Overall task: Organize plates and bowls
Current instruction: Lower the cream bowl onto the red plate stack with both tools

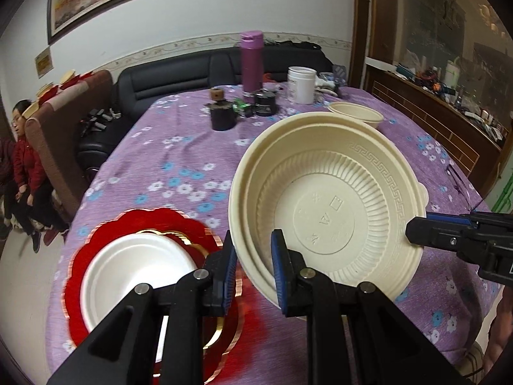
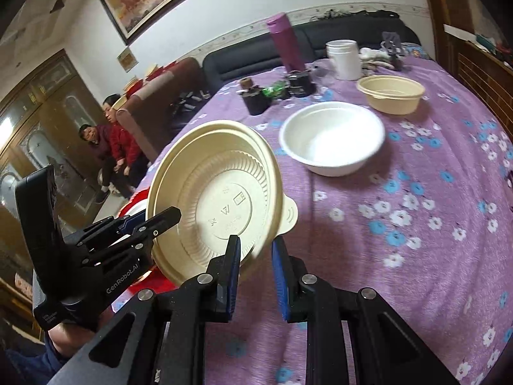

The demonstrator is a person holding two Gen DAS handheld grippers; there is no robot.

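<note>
My left gripper (image 1: 253, 272) is shut on the rim of a cream ribbed plate (image 1: 330, 199), held tilted above the table; it also shows in the right wrist view (image 2: 218, 199). My right gripper (image 2: 255, 276) has its jaws around the plate's near edge with a gap still showing, so I cannot tell if it grips. A white plate (image 1: 138, 272) lies on a red scalloped plate (image 1: 96, 234) at the left. A white bowl (image 2: 333, 138) and a cream bowl (image 2: 391, 93) stand on the table.
The table has a purple flowered cloth (image 2: 416, 224). At its far end stand a purple flask (image 1: 251, 61), a white jar (image 1: 301, 83) and dark small containers (image 1: 222, 117). A black sofa (image 1: 179, 73) and seated people (image 1: 22, 160) are to the left.
</note>
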